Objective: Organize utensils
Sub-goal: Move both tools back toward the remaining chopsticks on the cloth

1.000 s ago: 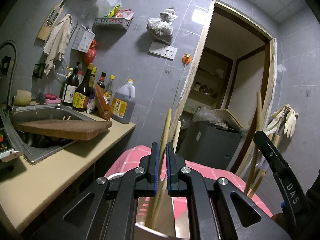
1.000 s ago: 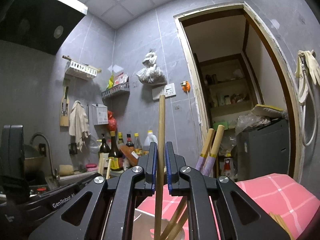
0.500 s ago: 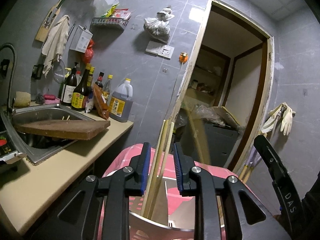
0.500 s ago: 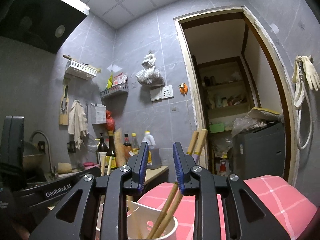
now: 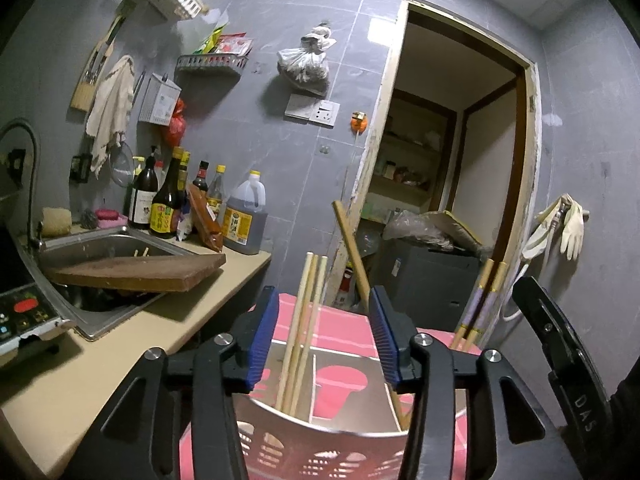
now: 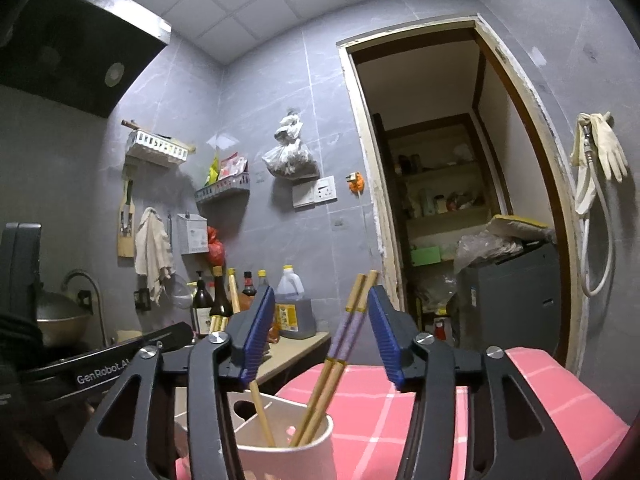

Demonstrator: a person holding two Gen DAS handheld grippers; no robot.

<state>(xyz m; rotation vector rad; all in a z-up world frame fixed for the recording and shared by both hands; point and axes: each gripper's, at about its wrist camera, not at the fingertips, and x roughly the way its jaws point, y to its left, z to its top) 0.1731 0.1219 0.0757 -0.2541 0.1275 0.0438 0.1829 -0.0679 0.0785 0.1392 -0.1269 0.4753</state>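
Grey-tiled kitchen w/ open doorway (image 5: 452,184) at back; counter (image 5: 132,336) on left carries a sink (image 5: 100,240) w/ a wood board (image 5: 136,272) laid across it, bottles (image 5: 168,204) and an oil jug (image 5: 246,220) along the wall. Bag (image 6: 290,156) hangs on wall, gloves (image 6: 600,152) hang by the door frame. Pink checked cloth (image 6: 400,408) covers the surface in front. On it a white holder (image 6: 288,452) w/ inner dividers, seen from both wrist cams. Left gripper (image 5: 322,332) is level just over the holder rim, jaws apart and opening, blue pads clear of everything; plain chopsticks (image 5: 306,320) stand in the holder btwn the pads, no contact; one thicker stick (image 5: 354,256) leans right, close to the right pad. Right gripper (image 6: 320,334) also opening, pads spread, nothing pinched; purple-banded chopsticks (image 6: 346,334) stand tilted in the holder btwn its pads, not touching; one plain stick (image 6: 262,412) in the left compartment. The purple pair also shows at right in left cam, beside the right gripper's black body. Part of left gripper's body at lower left in right cam.
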